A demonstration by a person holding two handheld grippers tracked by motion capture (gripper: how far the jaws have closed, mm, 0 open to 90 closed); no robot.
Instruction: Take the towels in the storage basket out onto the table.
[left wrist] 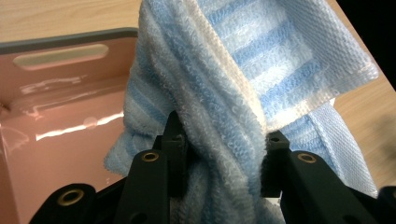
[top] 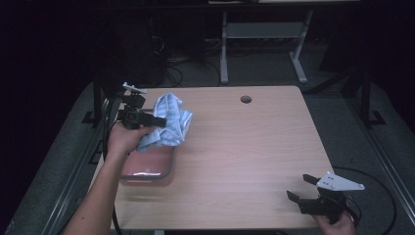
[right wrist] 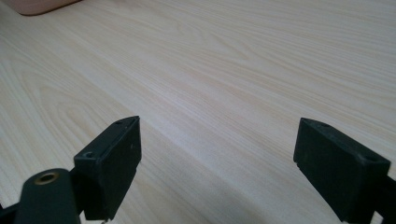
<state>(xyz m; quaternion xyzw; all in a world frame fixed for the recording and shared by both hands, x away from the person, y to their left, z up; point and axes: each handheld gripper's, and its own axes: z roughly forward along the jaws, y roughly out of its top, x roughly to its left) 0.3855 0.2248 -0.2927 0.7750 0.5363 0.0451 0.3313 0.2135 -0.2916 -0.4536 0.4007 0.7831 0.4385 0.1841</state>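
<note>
One towel [top: 169, 122] hangs clamped in your left tool [top: 159, 120] at left of frame, directly above the pink tray [top: 147, 166]; your right tool [top: 299, 188] waits wide, empty, lower right.

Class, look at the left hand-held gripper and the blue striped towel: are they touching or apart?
Touching. In the left gripper view, the left hand-held gripper has both black jaws pressed into the bunched blue striped towel, with cloth squeezed between them.

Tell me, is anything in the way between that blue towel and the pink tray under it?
Nothing visible. The left tongs grip the blue towel, which hangs over the pink tray. The part of the tray in sight is bare.
</note>
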